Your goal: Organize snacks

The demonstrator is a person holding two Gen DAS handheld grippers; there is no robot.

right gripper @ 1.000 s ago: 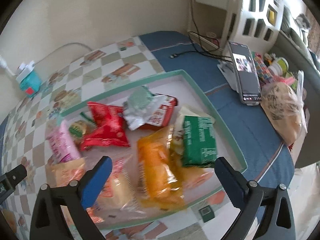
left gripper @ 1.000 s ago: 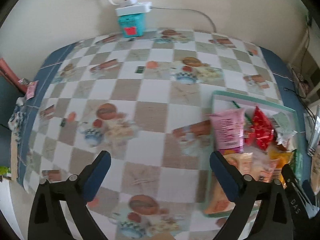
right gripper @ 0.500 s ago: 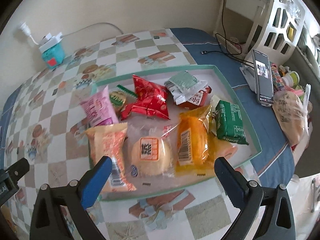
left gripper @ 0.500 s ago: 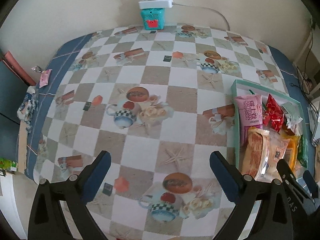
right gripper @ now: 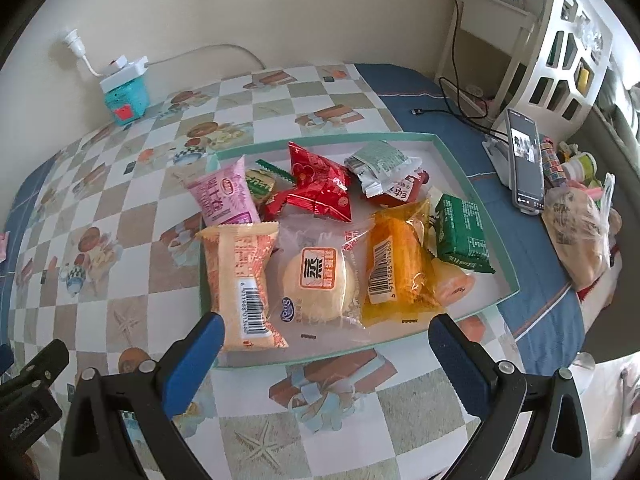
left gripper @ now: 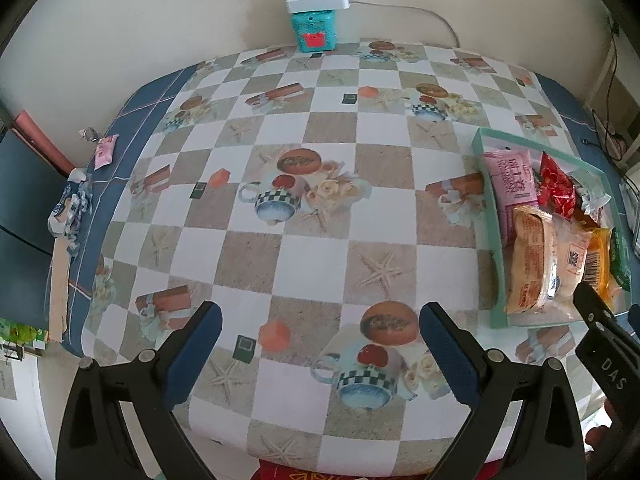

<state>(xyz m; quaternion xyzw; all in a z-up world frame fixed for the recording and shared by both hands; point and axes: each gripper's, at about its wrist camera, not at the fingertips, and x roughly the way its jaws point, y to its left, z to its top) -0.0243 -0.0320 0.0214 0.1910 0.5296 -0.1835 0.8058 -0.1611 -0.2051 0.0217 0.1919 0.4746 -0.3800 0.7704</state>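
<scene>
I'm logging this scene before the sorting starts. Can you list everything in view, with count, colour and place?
tray: 1, teal rim, white inside, on the table's right part
pink packet: 1, pink, tray's far left
red packet: 1, red, tray's far middle
silver-green packet: 1, far right, atop a red packet
peach packet: 1, near left
round bun: 1, pale, clear wrap, near middle
orange packet: 1, near right
green packet: 1, right side
teal box: 1, by the wall, power strip on top
phone: 1, dark, propped right of the tray
tablecloth: 1, checked, blue border
left tongs: open, empty
right tongs: open, empty
</scene>
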